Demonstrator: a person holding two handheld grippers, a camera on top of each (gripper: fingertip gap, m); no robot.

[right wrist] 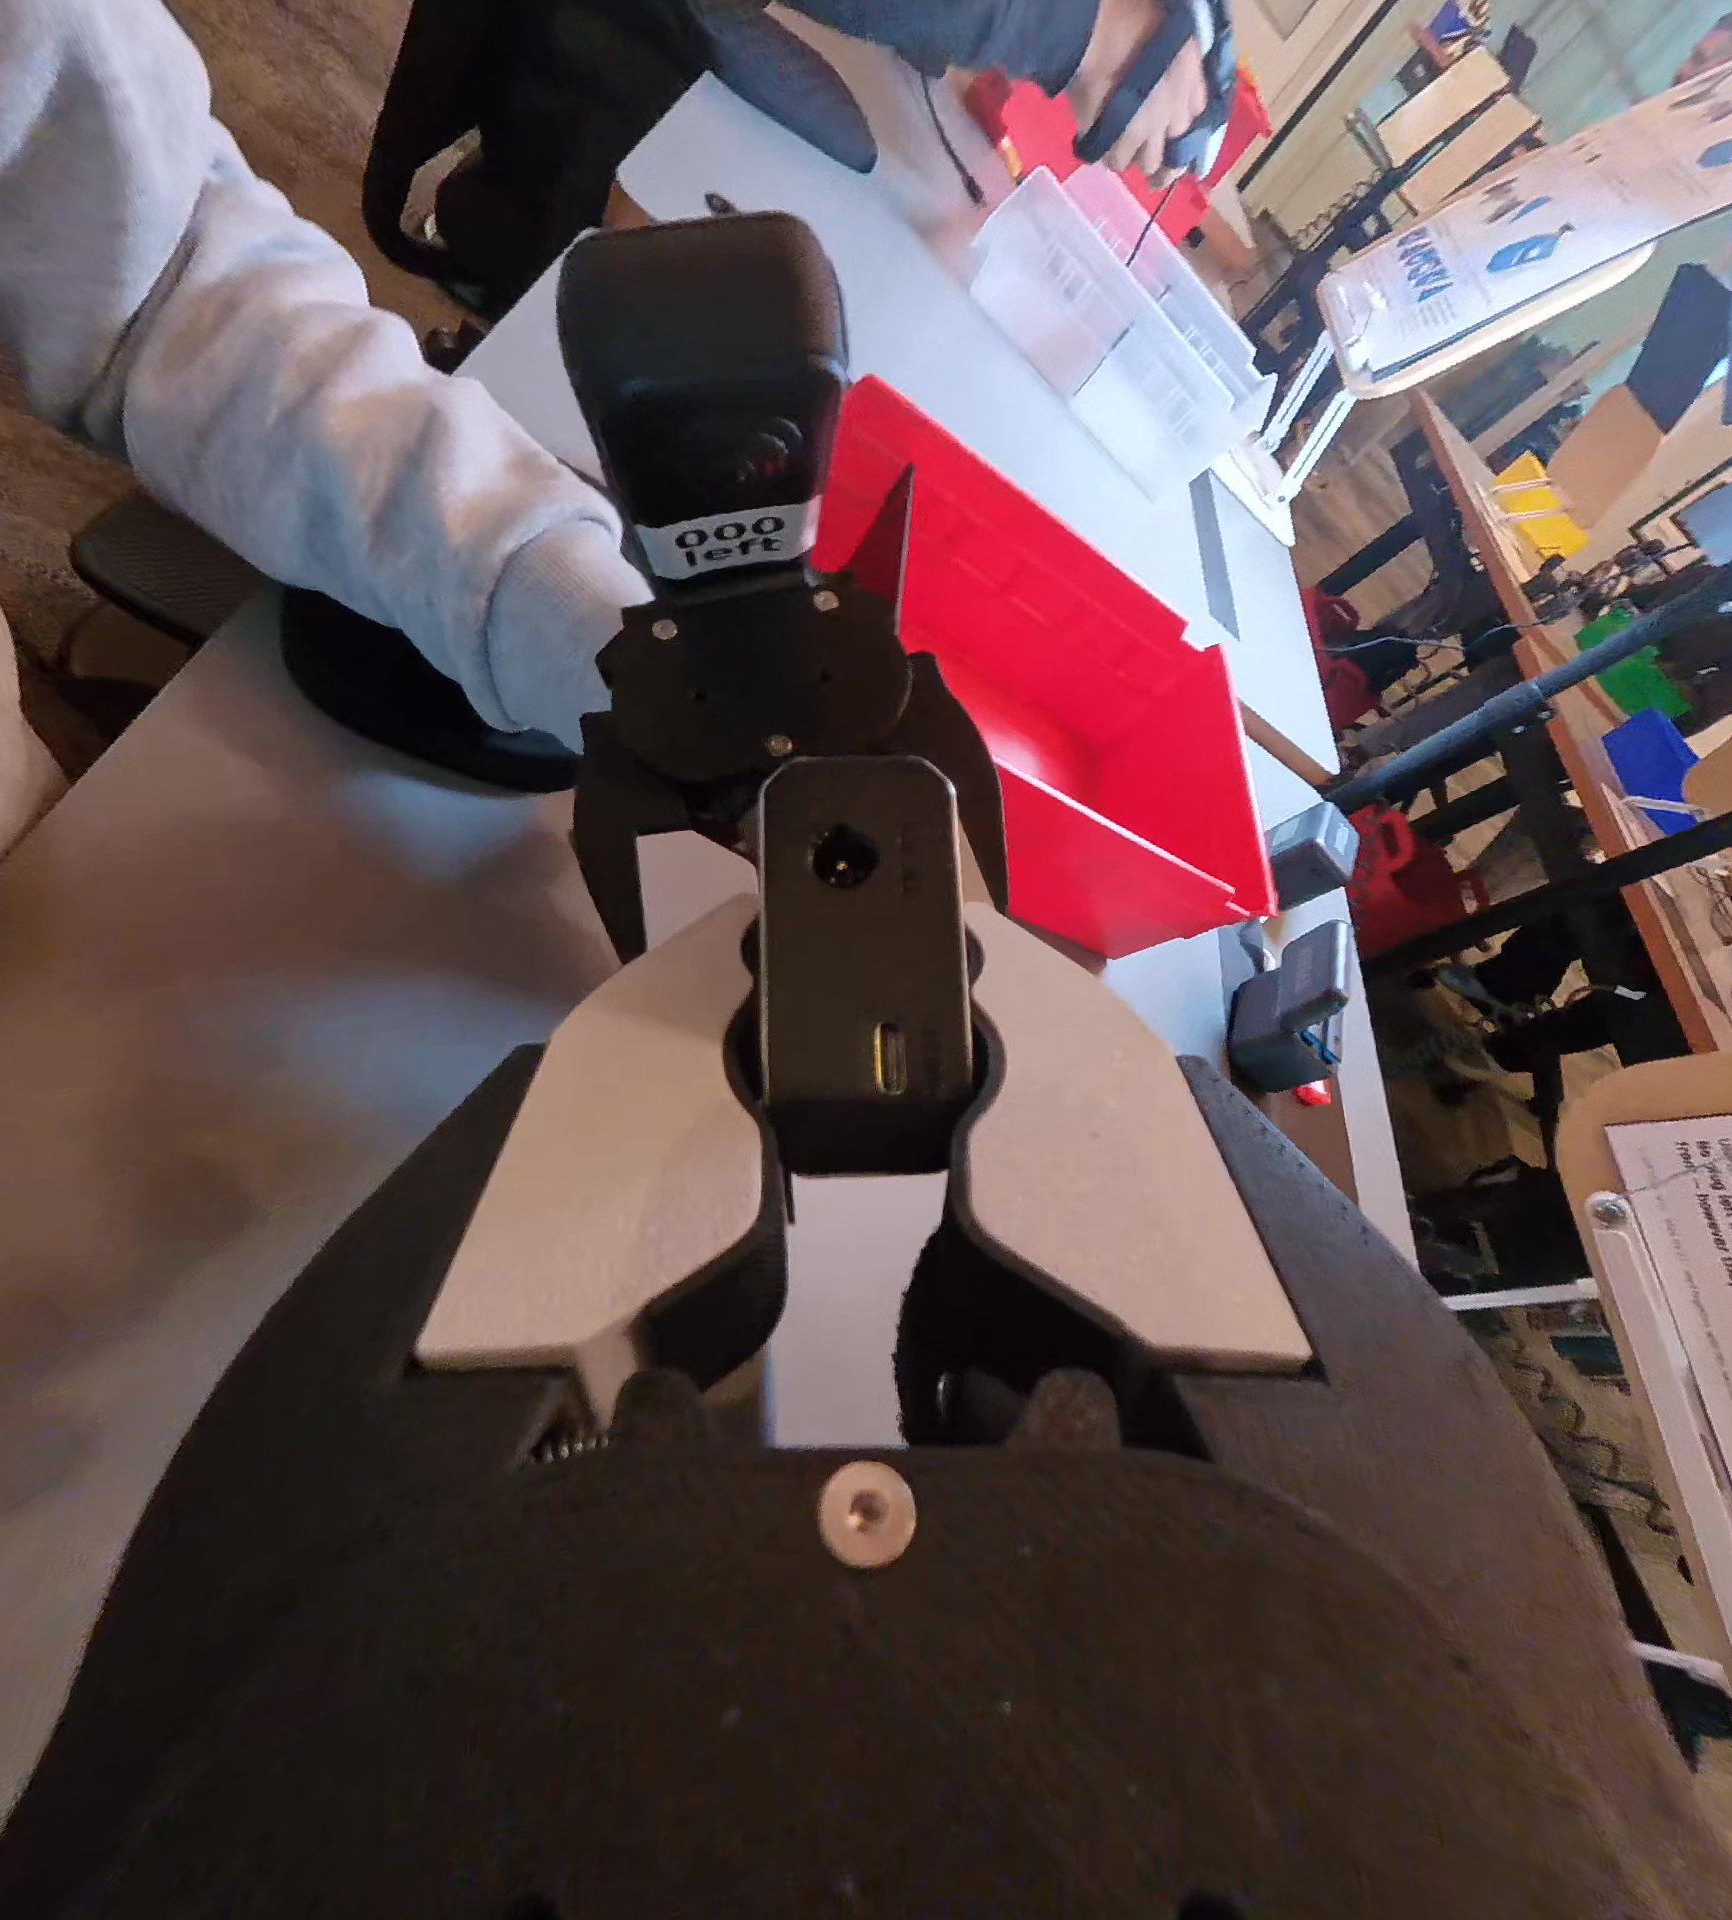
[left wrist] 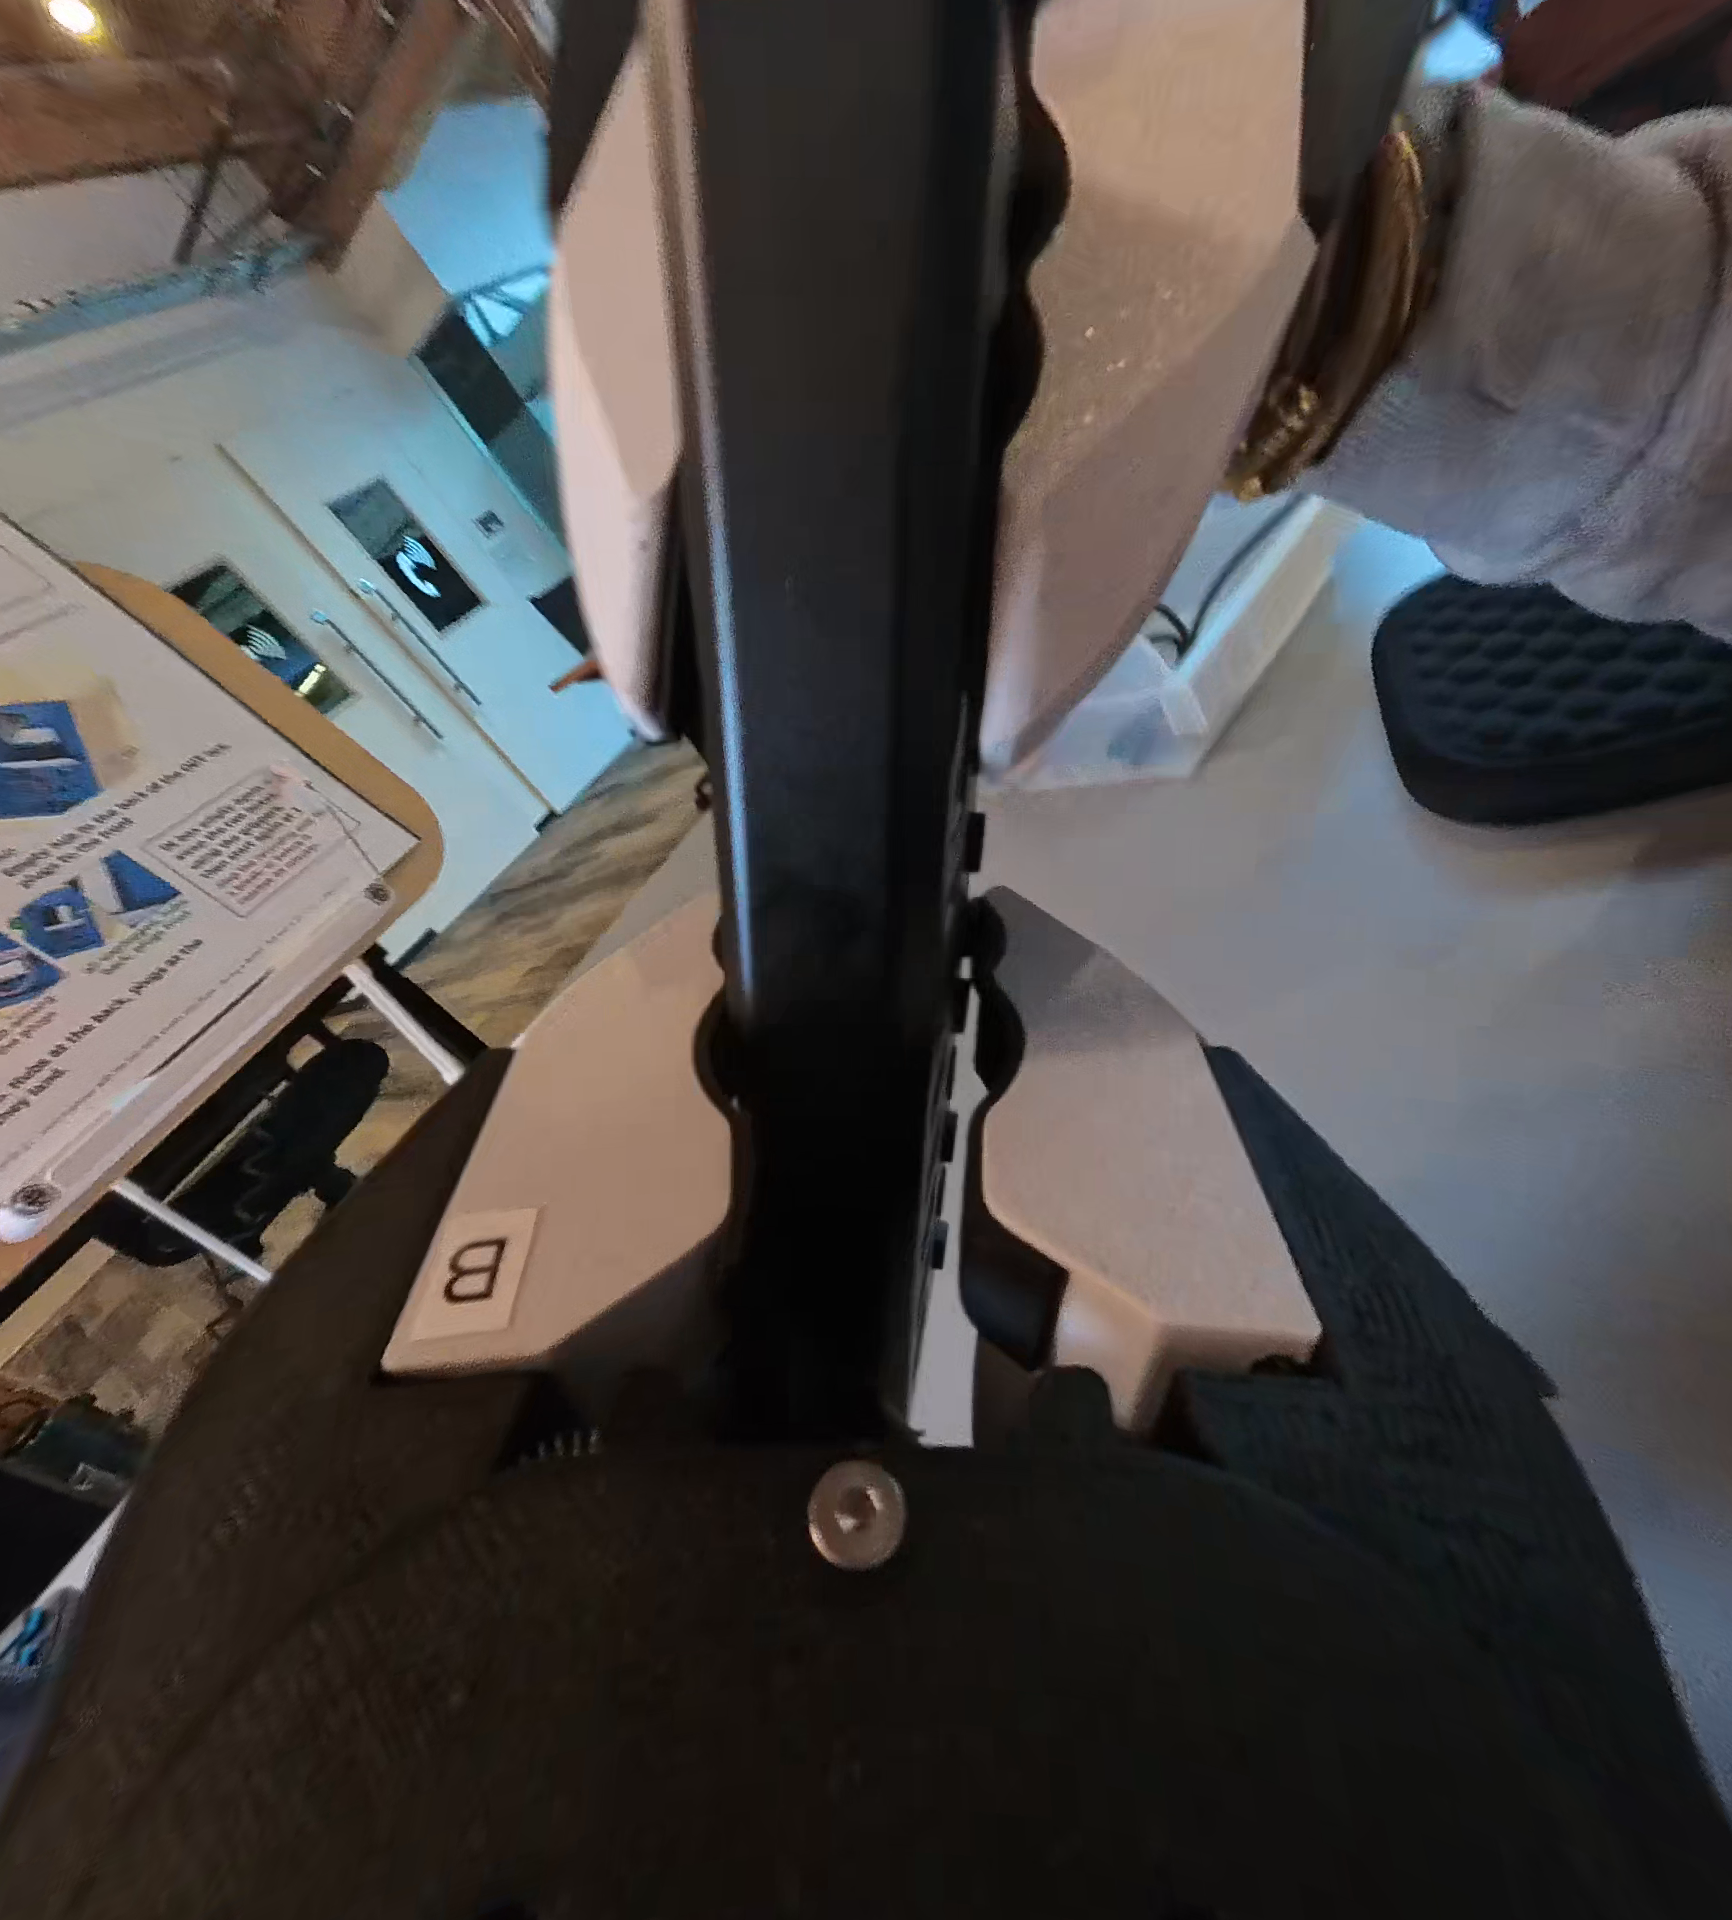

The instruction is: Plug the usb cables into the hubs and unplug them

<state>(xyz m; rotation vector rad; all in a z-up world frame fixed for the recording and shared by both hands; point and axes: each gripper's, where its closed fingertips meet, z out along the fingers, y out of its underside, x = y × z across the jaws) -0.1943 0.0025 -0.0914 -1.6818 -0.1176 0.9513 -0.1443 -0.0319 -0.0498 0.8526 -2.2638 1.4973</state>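
Note:
A long black USB hub (left wrist: 841,623) is held between both grippers above the grey table (left wrist: 1361,1039). My left gripper (left wrist: 846,925) is shut on one end of it; a row of ports (left wrist: 948,1143) shows along its right side. My right gripper's grey fingers (left wrist: 1132,364) clamp the far end, with a sleeved arm behind. In the right wrist view my right gripper (right wrist: 857,925) is shut on the hub (right wrist: 857,1039), whose end face shows a round socket and a small slot. The left gripper's black fingers (right wrist: 607,862) hold it beyond. No cable is visibly plugged in.
A red bin (right wrist: 1049,675) lies on the table (right wrist: 218,1039) right of the grippers, with clear plastic bins (right wrist: 1101,301) farther back. Small black devices (right wrist: 1298,997) sit near the right edge. Another person's hands (right wrist: 1142,94) work at the far end. A black pad (left wrist: 1568,707) lies under the sleeve. One gripper's finger ends stand about 7 centimeters off the other's.

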